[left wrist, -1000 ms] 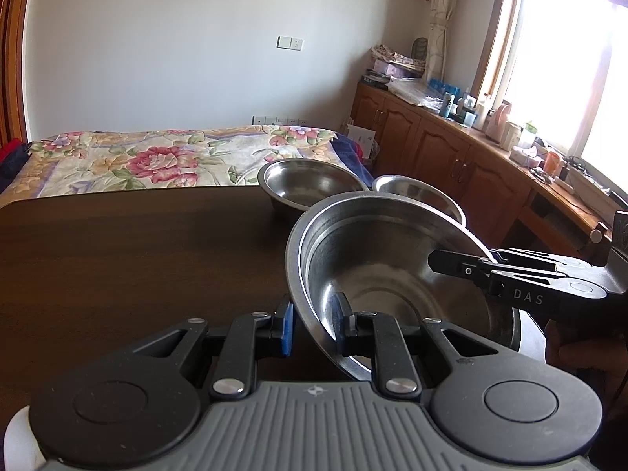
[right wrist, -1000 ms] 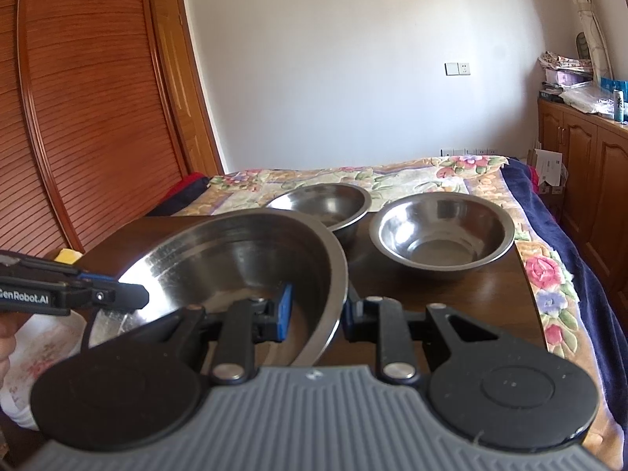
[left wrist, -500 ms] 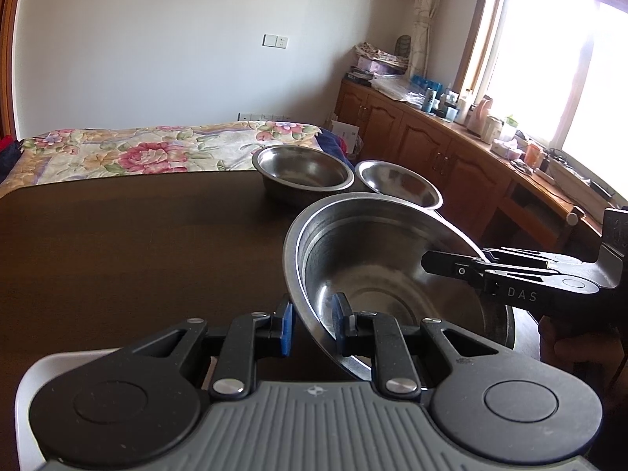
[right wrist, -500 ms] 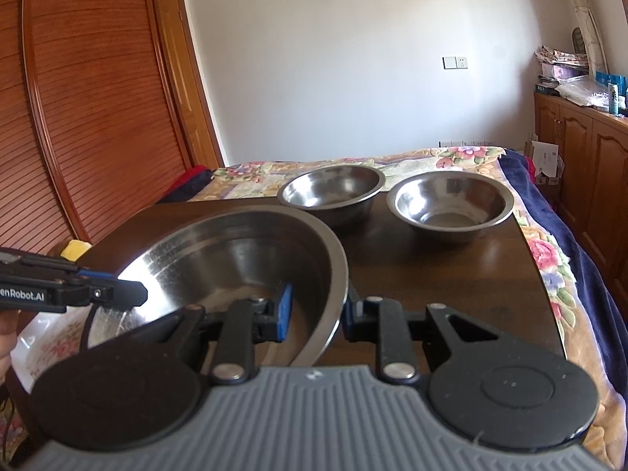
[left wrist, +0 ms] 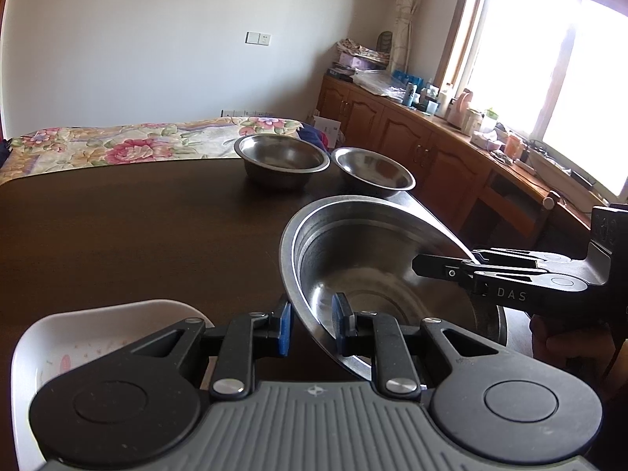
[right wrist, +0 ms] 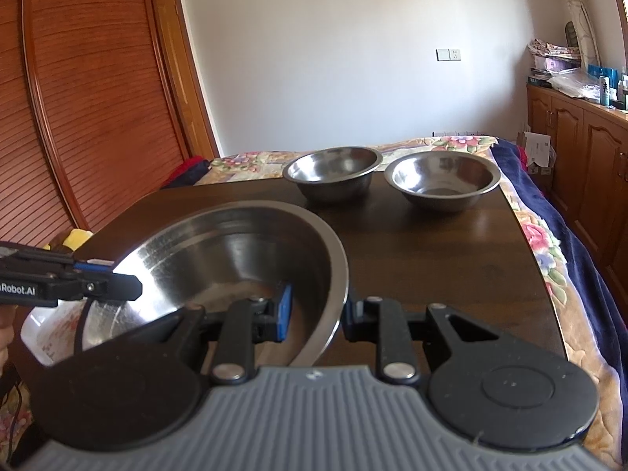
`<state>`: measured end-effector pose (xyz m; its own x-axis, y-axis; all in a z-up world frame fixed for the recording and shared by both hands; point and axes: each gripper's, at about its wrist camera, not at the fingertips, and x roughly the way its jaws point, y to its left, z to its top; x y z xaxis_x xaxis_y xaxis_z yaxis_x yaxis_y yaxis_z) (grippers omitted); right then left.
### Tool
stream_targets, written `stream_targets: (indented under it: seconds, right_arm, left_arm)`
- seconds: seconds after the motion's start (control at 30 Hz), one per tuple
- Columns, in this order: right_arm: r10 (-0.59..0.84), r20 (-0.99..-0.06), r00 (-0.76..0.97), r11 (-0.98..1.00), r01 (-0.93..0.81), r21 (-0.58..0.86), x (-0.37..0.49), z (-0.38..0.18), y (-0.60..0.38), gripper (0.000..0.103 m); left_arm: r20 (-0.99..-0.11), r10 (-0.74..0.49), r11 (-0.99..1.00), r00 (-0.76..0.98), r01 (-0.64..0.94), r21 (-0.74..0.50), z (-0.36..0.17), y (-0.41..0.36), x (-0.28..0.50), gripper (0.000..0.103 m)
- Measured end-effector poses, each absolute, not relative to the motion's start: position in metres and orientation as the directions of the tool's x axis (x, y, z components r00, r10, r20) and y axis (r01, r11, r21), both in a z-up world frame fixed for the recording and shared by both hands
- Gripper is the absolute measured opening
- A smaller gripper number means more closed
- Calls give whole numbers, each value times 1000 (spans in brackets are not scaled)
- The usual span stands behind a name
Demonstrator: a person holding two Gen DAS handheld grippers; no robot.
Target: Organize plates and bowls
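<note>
Both grippers hold one large steel bowl above the near part of the dark wooden table. My left gripper is shut on its near-left rim. On the opposite rim my right gripper is shut, one pad inside the bowl and one outside. Each gripper shows in the other's view: the right gripper and the left gripper. Two smaller steel bowls stand side by side at the table's far edge. A white floral plate lies under the left side.
Beyond the table's far edge lies a bed with a floral cover. Wooden cabinets with clutter on top run under the window on the right. A slatted wooden wardrobe stands to the left. A person's hand holds the right gripper.
Both grippers have drawn back towards the near edge with the large bowl held between them. The two small bowls now sit farther off, and the white plate has come into view.
</note>
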<state>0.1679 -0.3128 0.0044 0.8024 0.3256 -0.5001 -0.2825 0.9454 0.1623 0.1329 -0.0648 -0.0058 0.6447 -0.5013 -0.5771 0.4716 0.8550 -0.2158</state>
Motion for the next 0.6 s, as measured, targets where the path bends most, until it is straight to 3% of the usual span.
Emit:
stream_targets:
  seconds: [0.6]
  right_arm:
    - [331, -528, 782, 943, -300, 146, 154, -2, -305, 28]
  left_arm:
    - [-597, -503, 852, 625, 476, -219, -14, -59, 125, 21]
